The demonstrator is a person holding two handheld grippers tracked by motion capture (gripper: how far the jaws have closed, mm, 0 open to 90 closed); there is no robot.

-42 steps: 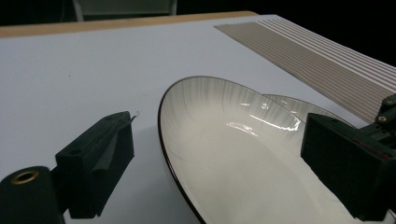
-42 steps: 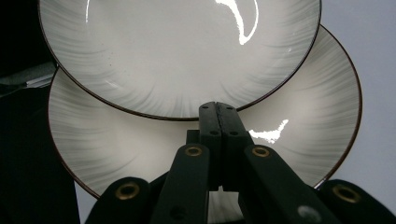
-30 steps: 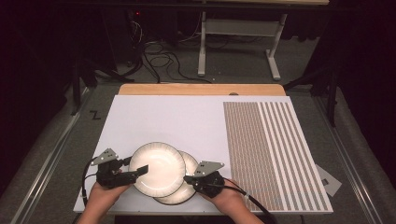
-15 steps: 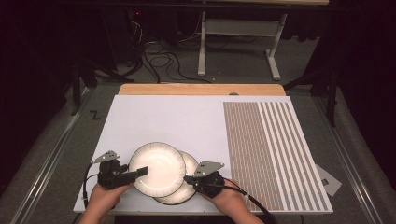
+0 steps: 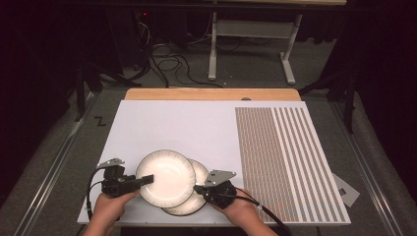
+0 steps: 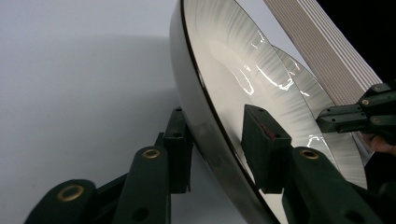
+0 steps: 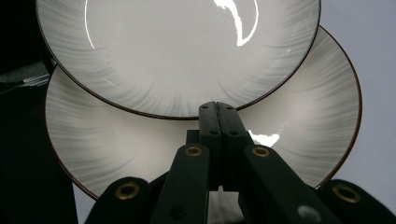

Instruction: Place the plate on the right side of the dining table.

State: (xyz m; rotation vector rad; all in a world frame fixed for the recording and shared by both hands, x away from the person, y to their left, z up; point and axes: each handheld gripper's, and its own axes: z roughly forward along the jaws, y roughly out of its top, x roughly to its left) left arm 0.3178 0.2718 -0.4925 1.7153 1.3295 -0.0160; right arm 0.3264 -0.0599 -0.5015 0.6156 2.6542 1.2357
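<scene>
- The upper plate (image 5: 165,177) lies partly over the lower plate (image 5: 196,194); both sit between the two claws, near the front edge of the white board (image 5: 196,128).
- The left gripper (image 5: 145,180) reaches in from the upper plate's left side. In the left gripper view one jaw sits under the upper plate (image 6: 224,93) and the other over its inner face, with the rim between them.
- Its jaws have just been closing around that rim. The underside jaw looks to be against the plate, but I cannot tell whether the upper pad touches yet.
- The right gripper (image 5: 198,188) lies on the right of the plates, its tip pointing at their overlap. In the right gripper view its jaws are pressed together with nothing between them, their tips over the lower plate (image 7: 299,116) and just below the upper plate's (image 7: 177,51) rim.
- Against the earlier frames, the plates, both hands and the right claw are where they were; the left jaws' narrower gap is the one difference.
- Count: two plates, two grippers, two hands, one board with a striped patch (image 5: 285,157) to the right of the right claw.
</scene>
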